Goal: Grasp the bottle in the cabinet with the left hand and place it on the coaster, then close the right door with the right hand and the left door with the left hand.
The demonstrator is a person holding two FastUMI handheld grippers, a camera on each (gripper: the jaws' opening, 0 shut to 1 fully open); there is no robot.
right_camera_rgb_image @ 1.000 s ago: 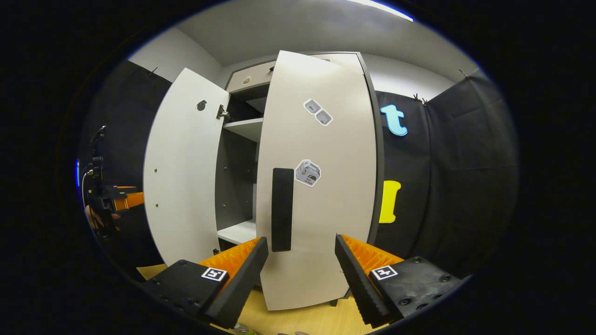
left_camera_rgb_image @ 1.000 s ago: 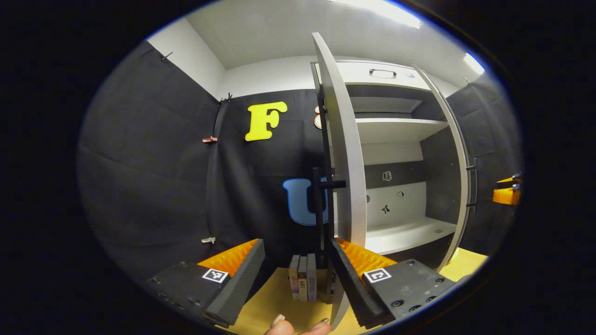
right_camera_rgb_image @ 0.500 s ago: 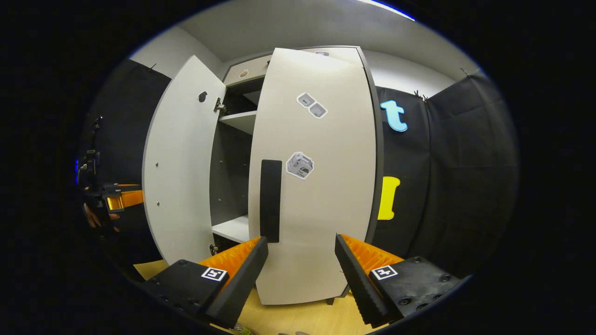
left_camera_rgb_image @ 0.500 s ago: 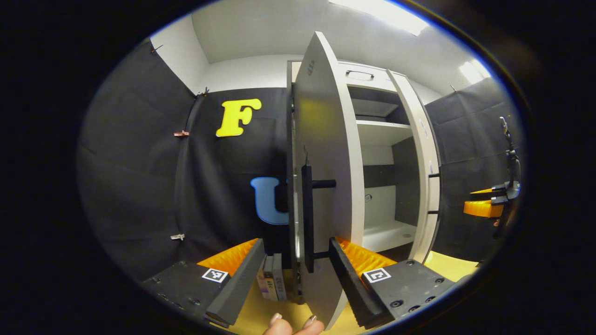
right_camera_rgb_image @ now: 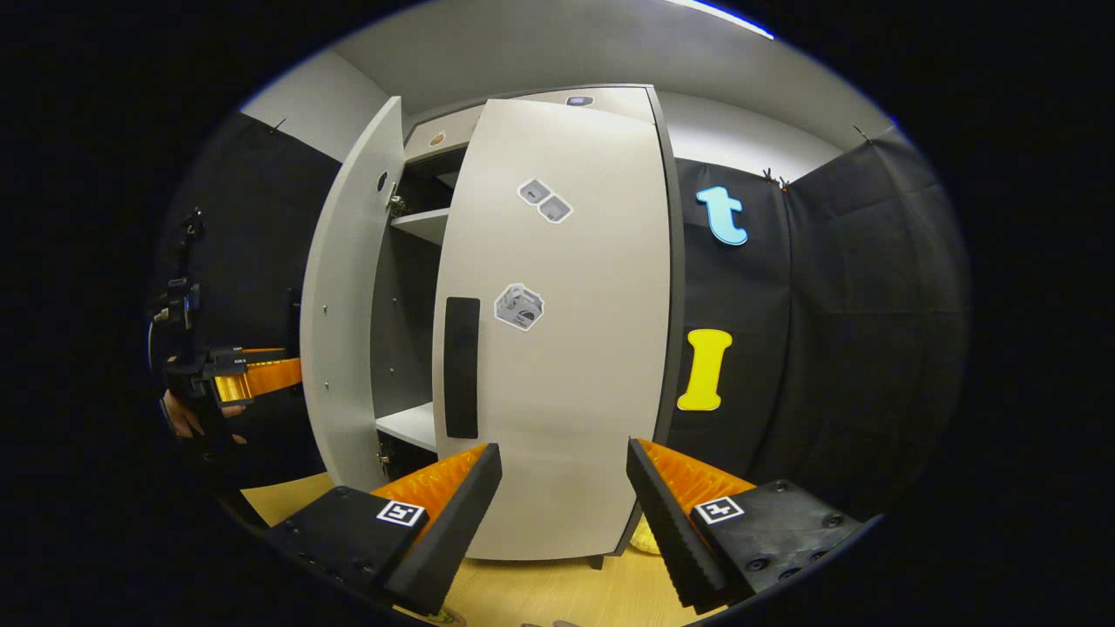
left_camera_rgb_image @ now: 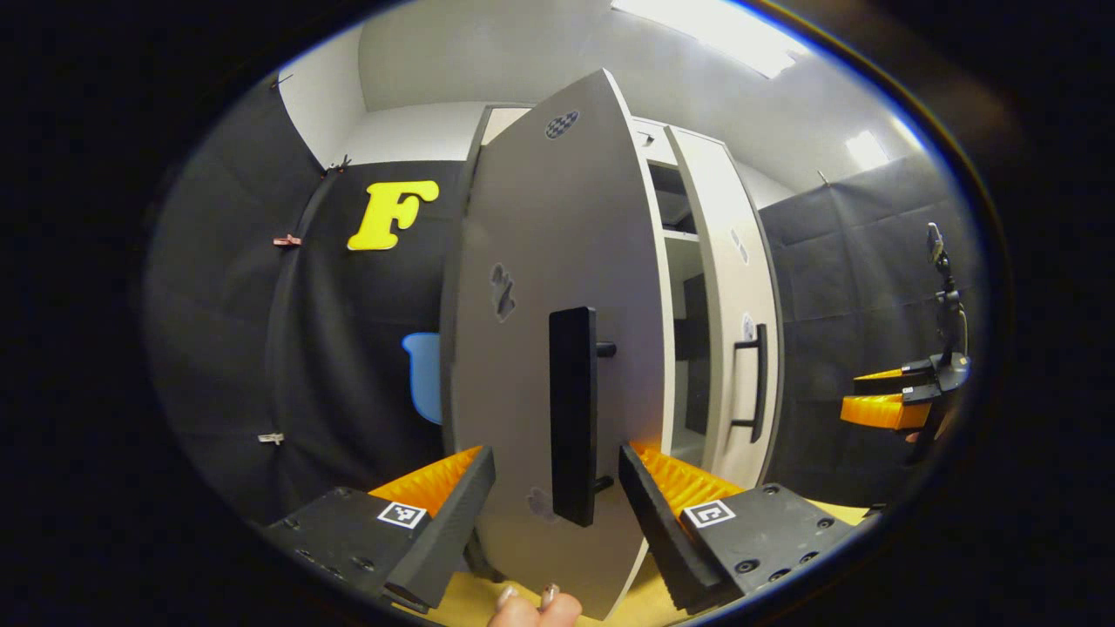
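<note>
The pale left cabinet door (left_camera_rgb_image: 523,287) stands half swung in, right in front of my left gripper (left_camera_rgb_image: 557,514). That gripper is open, and the door's black handle (left_camera_rgb_image: 573,414) rises just beyond the gap between its fingers; I cannot tell if they touch it. The right door (right_camera_rgb_image: 557,348) is nearly shut, with its black handle (right_camera_rgb_image: 462,366) up and left of my open right gripper (right_camera_rgb_image: 562,514), which holds nothing. A narrow gap between the doors shows a white shelf (right_camera_rgb_image: 409,425). The left door (right_camera_rgb_image: 344,305) and left gripper (right_camera_rgb_image: 253,379) appear at the left of the right gripper view.
The cabinet stands on a wooden tabletop (right_camera_rgb_image: 540,592). Black cloth walls close in on both sides. The right gripper (left_camera_rgb_image: 888,401) and the hand holding it sit far right in the left gripper view, beyond the right door (left_camera_rgb_image: 727,322). Fingertips of a hand (left_camera_rgb_image: 531,605) show at the bottom.
The left door has swung from edge-on toward shut, now hiding the shelves and the books behind it. The right door has also swung further shut, narrowing the gap.
</note>
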